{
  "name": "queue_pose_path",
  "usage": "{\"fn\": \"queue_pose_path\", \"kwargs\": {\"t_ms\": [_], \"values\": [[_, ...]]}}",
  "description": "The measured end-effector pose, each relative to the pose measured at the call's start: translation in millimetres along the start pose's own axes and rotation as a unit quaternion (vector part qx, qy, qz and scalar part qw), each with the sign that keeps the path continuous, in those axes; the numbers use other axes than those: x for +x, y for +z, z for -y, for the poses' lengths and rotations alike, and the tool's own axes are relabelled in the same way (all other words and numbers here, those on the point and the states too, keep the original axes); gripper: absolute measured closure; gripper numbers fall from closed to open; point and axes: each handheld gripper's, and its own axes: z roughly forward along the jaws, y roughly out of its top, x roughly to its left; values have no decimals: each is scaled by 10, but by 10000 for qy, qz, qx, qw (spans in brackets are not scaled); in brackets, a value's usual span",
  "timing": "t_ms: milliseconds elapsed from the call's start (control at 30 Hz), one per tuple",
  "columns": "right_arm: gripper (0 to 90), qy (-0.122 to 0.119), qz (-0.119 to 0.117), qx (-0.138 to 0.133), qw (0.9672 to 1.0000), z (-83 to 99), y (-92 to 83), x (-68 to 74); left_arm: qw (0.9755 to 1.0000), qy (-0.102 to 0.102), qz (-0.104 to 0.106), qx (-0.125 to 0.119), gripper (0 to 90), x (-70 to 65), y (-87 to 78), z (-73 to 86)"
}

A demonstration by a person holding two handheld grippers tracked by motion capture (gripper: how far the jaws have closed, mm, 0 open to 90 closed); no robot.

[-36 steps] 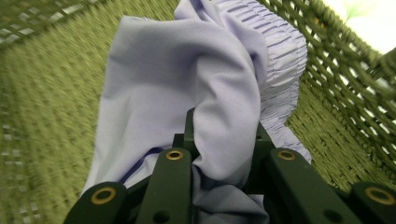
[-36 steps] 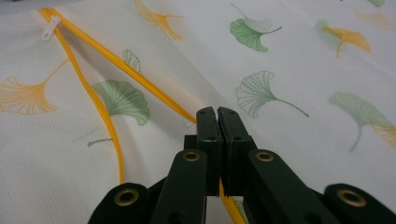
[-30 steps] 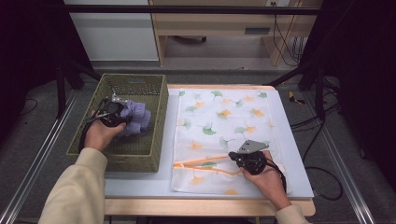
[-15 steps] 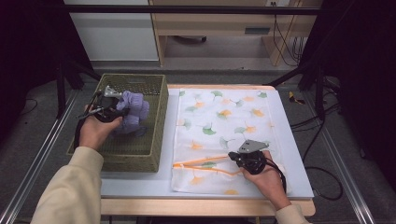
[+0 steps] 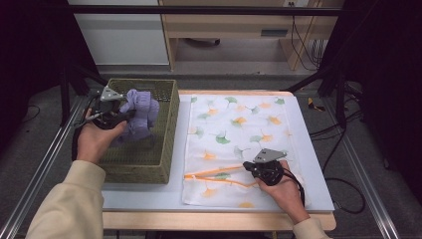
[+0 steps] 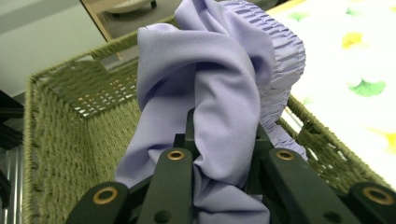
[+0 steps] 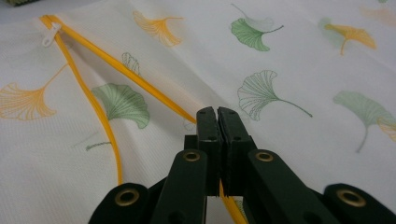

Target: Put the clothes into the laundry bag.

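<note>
A lavender garment (image 5: 143, 110) hangs bunched over a green woven basket (image 5: 166, 130), most of it lifted above the rim. My left gripper (image 5: 129, 116) is shut on it; in the left gripper view the cloth (image 6: 219, 88) drapes over and between the jaws of that gripper (image 6: 224, 140), hiding their tips. A white mesh bag (image 5: 239, 124) printed with ginkgo leaves lies flat on the table. My right gripper (image 5: 247, 168) rests at the bag's front edge, its jaws (image 7: 217, 116) shut on the orange zipper edge (image 7: 105, 121), which gapes toward the basket.
The basket (image 6: 56, 121) stands at the table's left edge (image 5: 149, 196), beside the bag. Metal rails (image 5: 40, 169) run along both sides of the table. A wooden shelf unit (image 5: 224, 25) and cables (image 5: 348, 134) lie beyond and to the right.
My left gripper has risen with the lavender garment, drawing it up from inside the basket to above its rim. The right gripper and the bag have stayed still.
</note>
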Motion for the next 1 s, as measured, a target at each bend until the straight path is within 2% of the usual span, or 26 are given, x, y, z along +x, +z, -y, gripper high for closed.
{"fn": "queue_pose_path", "kwargs": {"t_ms": [200, 400, 700, 767, 1000], "values": [[888, 74, -49, -43, 10000, -10, 7, 7, 9998, -3, -28, -193, 765, -63, -126, 1], [888, 146, -57, -105, 9998, -12, -8, -1, 9991, 56, 54, -408, 765, -158, -228, -75], [888, 173, -92, -136, 9997, -7, -10, -11, 9964, -9, 252, -805, 764, -288, -398, -200], [888, 175, -88, -131, 9997, -7, -9, -13, 9954, 85, 270, -913, 764, -315, -436, -233], [888, 219, -108, -144, 9996, -5, -5, -17, 9943, 192, 446, -953, 764, -474, -531, -336]]}}
